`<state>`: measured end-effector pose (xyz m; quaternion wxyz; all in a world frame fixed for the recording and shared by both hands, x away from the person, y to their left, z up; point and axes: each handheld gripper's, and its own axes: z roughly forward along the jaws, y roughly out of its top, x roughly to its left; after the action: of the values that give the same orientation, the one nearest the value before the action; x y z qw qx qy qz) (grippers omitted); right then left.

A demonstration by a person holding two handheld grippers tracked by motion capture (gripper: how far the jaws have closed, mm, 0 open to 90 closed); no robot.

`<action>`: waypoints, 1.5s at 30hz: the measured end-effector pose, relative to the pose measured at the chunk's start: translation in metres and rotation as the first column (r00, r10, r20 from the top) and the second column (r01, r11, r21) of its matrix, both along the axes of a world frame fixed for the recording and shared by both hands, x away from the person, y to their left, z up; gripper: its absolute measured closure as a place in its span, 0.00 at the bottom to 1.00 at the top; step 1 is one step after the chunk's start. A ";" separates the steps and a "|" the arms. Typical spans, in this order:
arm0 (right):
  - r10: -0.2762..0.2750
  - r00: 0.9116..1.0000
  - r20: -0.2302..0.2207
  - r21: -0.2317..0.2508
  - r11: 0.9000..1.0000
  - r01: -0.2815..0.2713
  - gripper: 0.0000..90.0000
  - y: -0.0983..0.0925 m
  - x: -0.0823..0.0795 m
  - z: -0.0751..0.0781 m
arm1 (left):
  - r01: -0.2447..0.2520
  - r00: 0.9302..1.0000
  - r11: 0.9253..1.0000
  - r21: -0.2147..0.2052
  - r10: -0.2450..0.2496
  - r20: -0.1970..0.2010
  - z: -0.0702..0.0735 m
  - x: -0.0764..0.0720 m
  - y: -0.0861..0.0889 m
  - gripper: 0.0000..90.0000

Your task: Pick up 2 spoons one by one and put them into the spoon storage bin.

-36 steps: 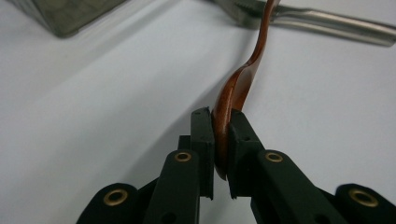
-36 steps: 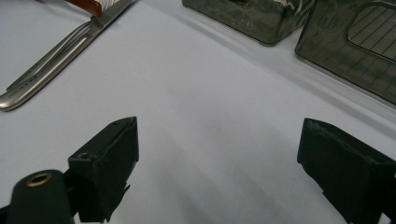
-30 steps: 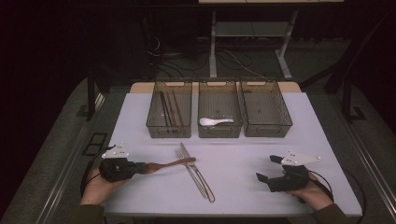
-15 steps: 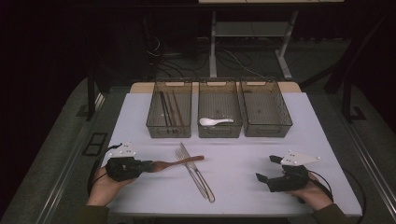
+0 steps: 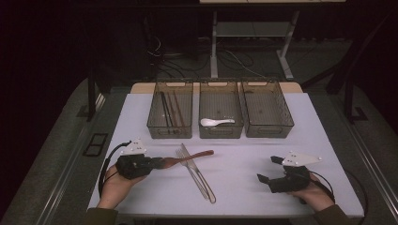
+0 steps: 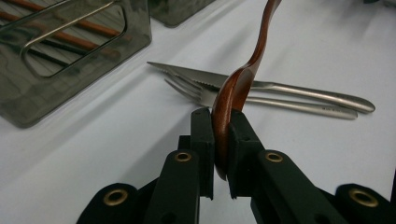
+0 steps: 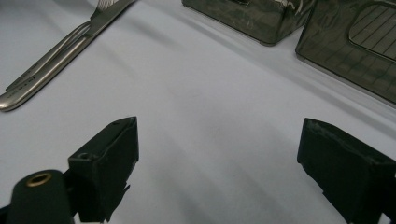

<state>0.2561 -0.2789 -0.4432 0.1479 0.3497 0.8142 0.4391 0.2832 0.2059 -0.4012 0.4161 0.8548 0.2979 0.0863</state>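
high view: left claw (image 5: pixel 157 163) clamps a wooden spoon (image 5: pixel 187 157); right claw (image 5: pixel 267 169) gapes empty. beyond them, the left bin (image 5: pixel 155 125) holds chopsticks (image 5: pixel 170 108), the middle bin (image 5: pixel 240 126) a white spoon (image 5: pixel 215 122).

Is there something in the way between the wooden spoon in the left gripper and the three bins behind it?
Nothing blocks it. The wooden spoon crosses above the fork and knife; beyond them bare table reaches the bins.
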 end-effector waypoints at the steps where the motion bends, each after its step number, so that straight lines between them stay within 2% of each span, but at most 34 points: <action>1: 0.000 1.000 0.000 0.000 1.000 0.000 0.14 0.000 0.000 0.000 | 0.001 1.000 1.000 0.002 -0.001 0.000 0.001 0.000 -0.002 0.92; 17: 0.000 1.000 -0.003 0.004 1.000 0.000 0.14 0.000 0.000 0.000 | -0.038 0.999 0.999 -0.022 0.039 0.036 0.010 0.017 -0.028 0.92; 29: -0.003 1.000 -0.001 0.002 1.000 0.003 0.14 0.000 0.000 0.000 | -0.057 0.996 0.997 -0.053 0.060 0.060 0.020 0.032 -0.056 0.92; 38: -0.001 1.000 -0.004 0.007 1.000 0.001 0.14 -0.001 0.000 0.000 | -0.063 0.994 0.994 -0.086 0.071 0.084 0.029 0.056 -0.081 0.92; 45: -0.008 1.000 -0.011 0.017 1.000 0.009 0.14 -0.003 0.000 0.001 | -0.096 0.989 0.992 -0.076 0.104 0.106 0.036 0.083 -0.103 0.92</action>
<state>0.2556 -0.2815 -0.4424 0.1421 0.3569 0.8097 0.4436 0.3661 0.1033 -0.3656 0.4571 0.8174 0.3199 0.1435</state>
